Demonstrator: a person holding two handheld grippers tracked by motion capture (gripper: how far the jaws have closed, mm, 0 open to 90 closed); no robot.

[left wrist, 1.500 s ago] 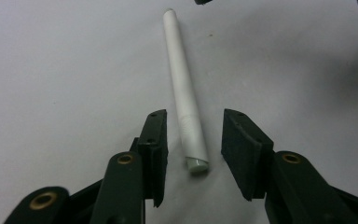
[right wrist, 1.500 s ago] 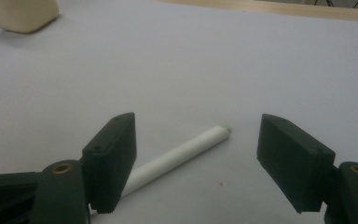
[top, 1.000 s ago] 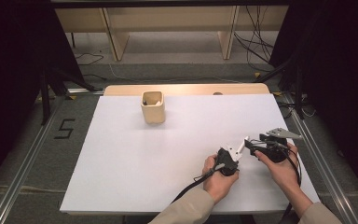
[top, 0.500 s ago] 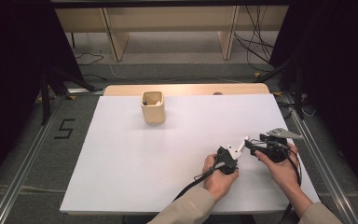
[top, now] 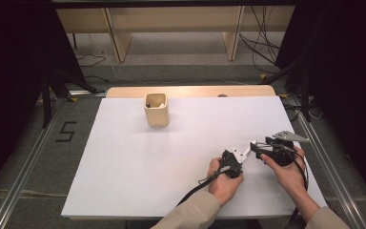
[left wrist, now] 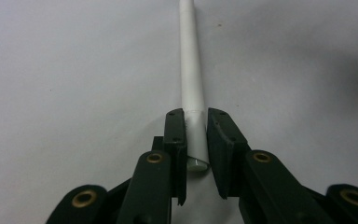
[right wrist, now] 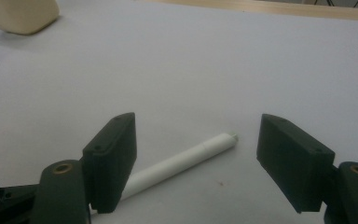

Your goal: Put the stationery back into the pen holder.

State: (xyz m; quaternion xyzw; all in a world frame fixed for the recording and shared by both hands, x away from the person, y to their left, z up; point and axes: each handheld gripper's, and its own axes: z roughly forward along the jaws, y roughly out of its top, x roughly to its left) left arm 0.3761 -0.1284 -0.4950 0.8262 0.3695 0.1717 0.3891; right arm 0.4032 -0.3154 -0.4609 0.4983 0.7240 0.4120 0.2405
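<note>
Left gripper (left wrist: 196, 140) newly tight around white pen (left wrist: 189, 70)

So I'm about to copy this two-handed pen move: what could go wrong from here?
1. The left gripper has just been closing on the white pen and holds only its very end, so the long free part could swing or slip.
2. The right gripper stands open around the pen's other end; closing off-centre could knock it askew.
3. The beige cup stands far across the table, a long carry.

left gripper (left wrist: 196, 140) | fingers just closed onto white pen (left wrist: 190, 79) | now clamped
</note>
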